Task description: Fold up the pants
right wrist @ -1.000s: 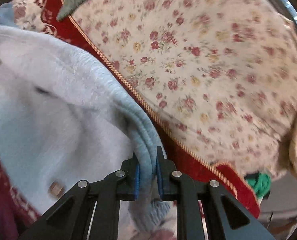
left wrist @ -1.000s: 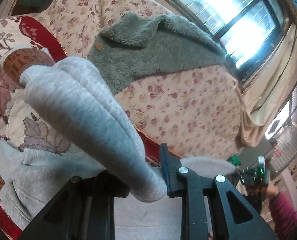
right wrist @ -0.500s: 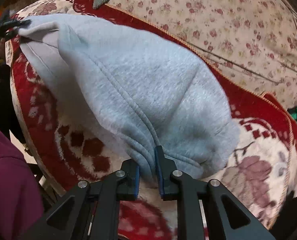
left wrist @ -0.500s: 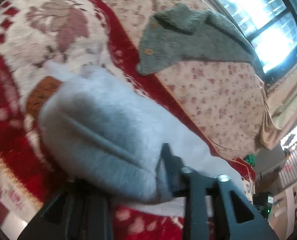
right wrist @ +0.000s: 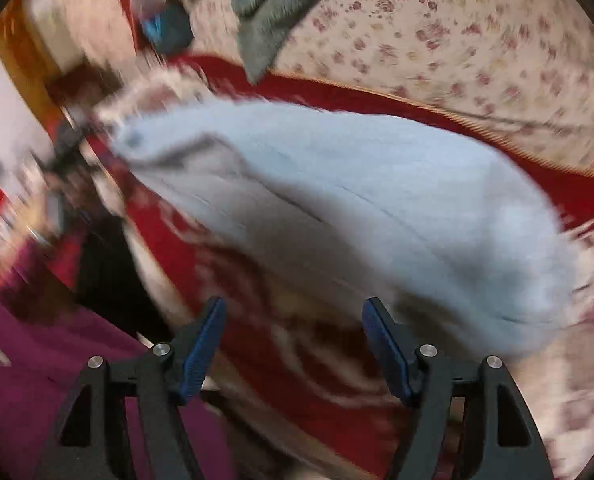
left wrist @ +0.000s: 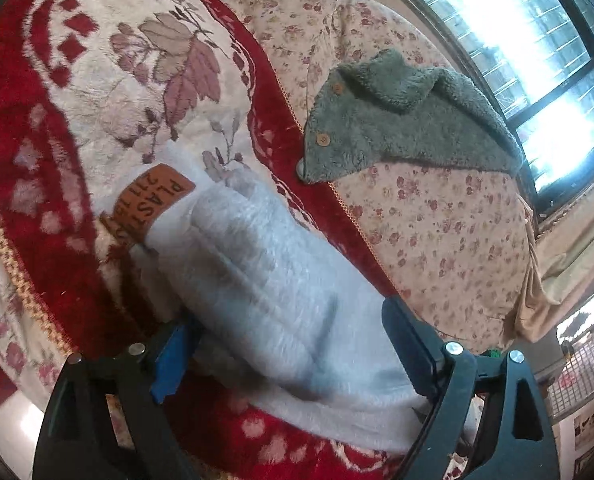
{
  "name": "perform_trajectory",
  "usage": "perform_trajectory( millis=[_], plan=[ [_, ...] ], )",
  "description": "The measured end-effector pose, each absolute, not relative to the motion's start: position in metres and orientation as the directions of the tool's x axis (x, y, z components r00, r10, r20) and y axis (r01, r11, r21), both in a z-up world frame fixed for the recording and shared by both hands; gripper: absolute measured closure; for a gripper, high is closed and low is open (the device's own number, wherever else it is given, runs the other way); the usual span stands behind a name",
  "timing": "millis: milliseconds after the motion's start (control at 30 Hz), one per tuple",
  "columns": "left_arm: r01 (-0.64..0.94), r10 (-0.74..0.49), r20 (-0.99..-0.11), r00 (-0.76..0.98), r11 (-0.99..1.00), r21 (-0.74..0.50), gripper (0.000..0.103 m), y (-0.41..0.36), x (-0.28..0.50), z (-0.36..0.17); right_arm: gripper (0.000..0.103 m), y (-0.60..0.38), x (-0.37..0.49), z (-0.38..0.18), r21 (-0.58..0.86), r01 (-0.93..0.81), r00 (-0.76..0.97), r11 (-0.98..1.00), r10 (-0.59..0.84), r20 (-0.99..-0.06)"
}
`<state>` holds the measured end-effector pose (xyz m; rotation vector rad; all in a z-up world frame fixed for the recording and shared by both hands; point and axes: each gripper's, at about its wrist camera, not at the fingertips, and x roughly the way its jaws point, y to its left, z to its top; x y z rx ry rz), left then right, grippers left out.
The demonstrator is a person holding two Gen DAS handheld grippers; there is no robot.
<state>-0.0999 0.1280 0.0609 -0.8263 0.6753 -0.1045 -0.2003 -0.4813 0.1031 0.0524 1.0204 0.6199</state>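
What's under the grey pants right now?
The grey pants lie on the red and cream blanket, which shows all around them. Under the blanket's far edge is a floral sheet. Whatever lies beneath the folded bundle itself is covered.

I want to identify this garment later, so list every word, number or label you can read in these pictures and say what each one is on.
"PLAST": top line of the brown patch sewn on the grey pants; the word runs on under the fold, the rest hidden.
"211 15": second line of the same patch, also cut off by the fold.
Pictures on the far wall: too small to read.
Right wrist view: too blurred, nothing readable.
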Motion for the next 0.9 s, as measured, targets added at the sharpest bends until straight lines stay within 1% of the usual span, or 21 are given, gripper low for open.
perform_trajectory(
  millis=[33,67,100,133,167,200,233,267,333,367,467,533,567,600,633,667,700,733,800,867,900],
  plan=[
    [-0.171,-0.331,-0.515,0.791,0.689,-0.705,0.015,0.128,-0.093,0.060,0.028,-0.476,-0.198,0.102,0.369,-0.454,0.373,0.811,0.549,-0.748],
    [-0.174,-0.321,-0.518,0.793,0.695,-0.697,0.026,0.129,-0.088,0.060,0.028,-0.470,-0.195,0.099,0.418,-0.451,0.374,0.789,0.592,-0.714],
    [-0.181,-0.304,-0.532,0.790,0.714,-0.677,0.060,0.128,-0.082,0.062,0.028,-0.464,-0.193,0.096,0.448,-0.444,0.374,0.775,0.615,-0.694],
    [-0.184,-0.275,-0.561,0.781,0.757,-0.627,0.073,0.124,-0.073,0.068,0.028,-0.456,-0.189,0.092,0.479,-0.431,0.371,0.764,0.634,-0.678],
    [-0.163,-0.266,-0.560,0.785,0.782,-0.601,0.077,0.122,-0.069,0.074,0.028,-0.448,-0.184,0.086,0.519,-0.415,0.363,0.747,0.659,-0.658],
    [-0.135,-0.268,-0.538,0.799,0.791,-0.596,0.080,0.121,-0.067,0.081,0.028,-0.442,-0.179,0.081,0.571,-0.395,0.355,0.720,0.693,-0.628],
    [-0.127,-0.258,-0.524,0.811,0.798,-0.589,0.081,0.123,-0.066,0.087,0.027,-0.437,-0.177,0.078,0.603,-0.378,0.352,0.702,0.712,-0.608],
    [-0.141,-0.245,-0.532,0.811,0.800,-0.583,0.081,0.126,-0.064,0.087,0.027,-0.432,-0.172,0.071,0.661,-0.343,0.341,0.668,0.744,-0.575],
    [-0.204,-0.216,-0.579,0.786,0.794,-0.573,0.083,0.136,-0.058,0.075,0.024,-0.429,-0.162,0.054,0.760,-0.259,0.336,0.597,0.793,-0.508],
    [-0.225,-0.210,-0.596,0.775,0.790,-0.571,0.083,0.141,-0.057,0.068,0.024,-0.429,-0.159,0.049,0.789,-0.223,0.342,0.573,0.804,-0.487],
    [-0.271,-0.236,-0.640,0.732,0.760,-0.591,0.083,0.153,-0.059,0.039,0.017,-0.444,-0.151,0.035,0.870,-0.087,0.404,0.485,0.816,-0.414],
    [-0.251,-0.249,-0.631,0.735,0.764,-0.594,0.080,0.154,-0.068,0.033,0.012,-0.456,-0.152,0.030,0.898,-0.021,0.451,0.439,0.806,-0.383],
    [-0.248,-0.252,-0.623,0.740,0.759,-0.602,0.073,0.156,-0.072,0.033,0.011,-0.463,-0.153,0.022,0.902,0.042,0.468,0.429,0.790,-0.397],
    [-0.258,-0.247,-0.617,0.748,0.747,-0.612,0.056,0.160,-0.079,0.034,0.011,-0.469,-0.153,0.017,0.901,0.086,0.474,0.426,0.778,-0.413],
    [-0.282,-0.225,-0.615,0.756,0.736,-0.615,0.044,0.163,-0.087,0.037,0.011,-0.475,-0.155,0.015,0.900,0.112,0.480,0.422,0.770,-0.421],
    [-0.310,-0.188,-0.616,0.765,0.731,-0.608,0.026,0.165,-0.094,0.042,0.011,-0.481,-0.159,0.012,0.898,0.140,0.493,0.417,0.757,-0.429],
    [-0.326,-0.155,-0.610,0.777,0.731,-0.600,0.024,0.165,-0.103,0.048,0.010,-0.488,-0.163,0.010,0.902,0.154,0.514,0.404,0.747,-0.422],
    [-0.323,-0.127,-0.596,0.793,0.741,-0.588,0.024,0.161,-0.113,0.058,0.011,-0.496,-0.166,0.012,0.912,0.148,0.546,0.382,0.737,-0.397],
    [-0.288,-0.114,-0.569,0.815,0.772,-0.567,0.024,0.146,-0.125,0.077,0.012,-0.511,-0.172,0.019,0.929,0.130,0.619,0.345,0.704,-0.348],
    [-0.199,-0.163,-0.531,0.831,0.805,-0.559,0.023,0.120,-0.133,0.095,0.012,-0.522,-0.173,0.018,0.941,0.139,0.655,0.308,0.684,-0.320],
    [-0.124,-0.228,-0.521,0.823,0.822,-0.556,0.022,0.098,-0.133,0.102,0.013,-0.525,-0.172,0.016,0.944,0.146,0.654,0.295,0.687,-0.315]
  ],
)
